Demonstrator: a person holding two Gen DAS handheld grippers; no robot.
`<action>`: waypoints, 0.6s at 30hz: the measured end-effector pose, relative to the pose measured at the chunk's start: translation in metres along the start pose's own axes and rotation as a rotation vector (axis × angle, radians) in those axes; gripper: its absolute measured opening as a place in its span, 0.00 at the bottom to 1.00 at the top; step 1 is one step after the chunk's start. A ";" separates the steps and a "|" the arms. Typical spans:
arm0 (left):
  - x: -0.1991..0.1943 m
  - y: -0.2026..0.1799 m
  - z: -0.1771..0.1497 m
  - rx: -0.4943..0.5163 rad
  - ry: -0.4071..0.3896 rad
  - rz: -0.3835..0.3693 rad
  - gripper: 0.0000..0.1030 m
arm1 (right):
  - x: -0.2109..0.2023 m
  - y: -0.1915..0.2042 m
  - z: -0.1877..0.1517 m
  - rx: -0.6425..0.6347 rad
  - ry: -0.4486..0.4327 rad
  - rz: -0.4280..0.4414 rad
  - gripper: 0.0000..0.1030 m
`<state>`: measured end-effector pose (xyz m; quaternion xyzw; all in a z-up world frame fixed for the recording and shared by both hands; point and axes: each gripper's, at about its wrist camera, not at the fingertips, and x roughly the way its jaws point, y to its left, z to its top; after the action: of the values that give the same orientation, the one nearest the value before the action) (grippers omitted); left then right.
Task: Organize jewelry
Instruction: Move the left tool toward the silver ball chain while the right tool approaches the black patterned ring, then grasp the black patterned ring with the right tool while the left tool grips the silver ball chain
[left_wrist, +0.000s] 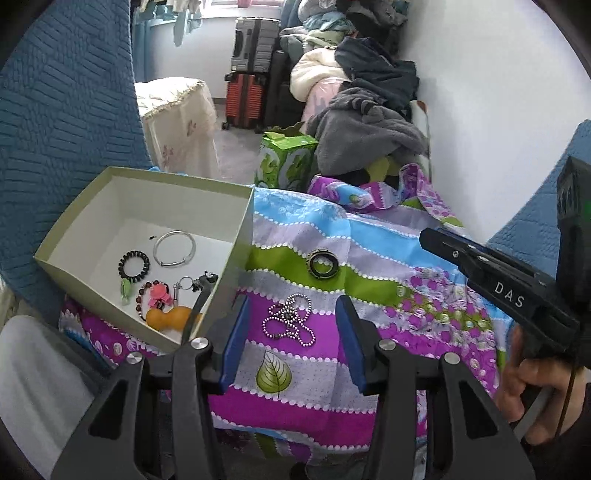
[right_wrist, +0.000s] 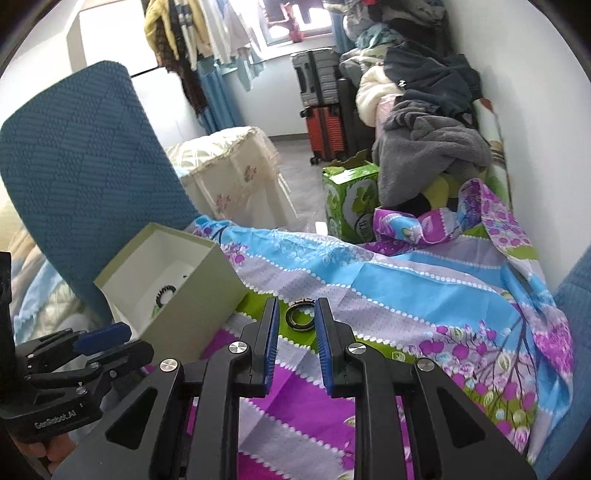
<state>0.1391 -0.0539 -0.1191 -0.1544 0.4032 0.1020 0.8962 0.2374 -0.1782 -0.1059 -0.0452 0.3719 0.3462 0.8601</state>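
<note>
On the patterned sheet (left_wrist: 295, 229), left tongs (left_wrist: 291, 325) gape around the bead chain (left_wrist: 290, 321); right tongs (right_wrist: 295, 332) stand parted before the ring (right_wrist: 300, 317).

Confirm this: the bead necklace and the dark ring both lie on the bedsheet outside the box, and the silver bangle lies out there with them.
Not quite. The bead necklace and the dark ring do lie on the bedsheet outside the box, but the silver bangle lies inside the box, on its white floor. The left wrist view shows it.
</note>
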 end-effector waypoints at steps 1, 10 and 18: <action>0.003 -0.001 -0.001 -0.008 0.003 0.001 0.47 | 0.003 -0.001 0.000 -0.007 0.002 0.007 0.17; 0.036 -0.021 -0.017 -0.027 -0.015 0.081 0.46 | 0.056 -0.022 -0.007 -0.074 0.052 0.086 0.17; 0.078 -0.026 -0.028 -0.033 0.032 0.131 0.46 | 0.104 -0.027 -0.016 -0.121 0.113 0.124 0.17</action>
<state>0.1787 -0.0839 -0.1898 -0.1439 0.4250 0.1644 0.8784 0.2954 -0.1457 -0.1918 -0.0935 0.4005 0.4173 0.8104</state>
